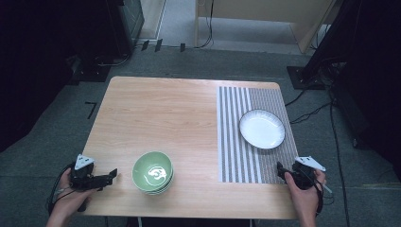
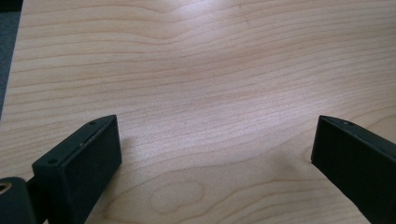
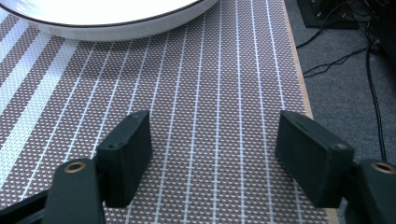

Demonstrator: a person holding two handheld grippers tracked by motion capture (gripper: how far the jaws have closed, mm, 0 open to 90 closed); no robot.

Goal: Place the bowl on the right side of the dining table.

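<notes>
Black jaws of the left gripper [image 1: 112,175] stand wide apart over bare wood, nothing between them; the stack of green bowls [image 1: 152,172] sits just to its right, near the table's [image 1: 156,113] front edge; what looks like three or four bowls, though the count is unclear; the right gripper [image 3: 212,151], also gaping and empty, hovers over the striped placemat [image 1: 231,142], the white plate [image 1: 261,128] just beyond it.
</notes>
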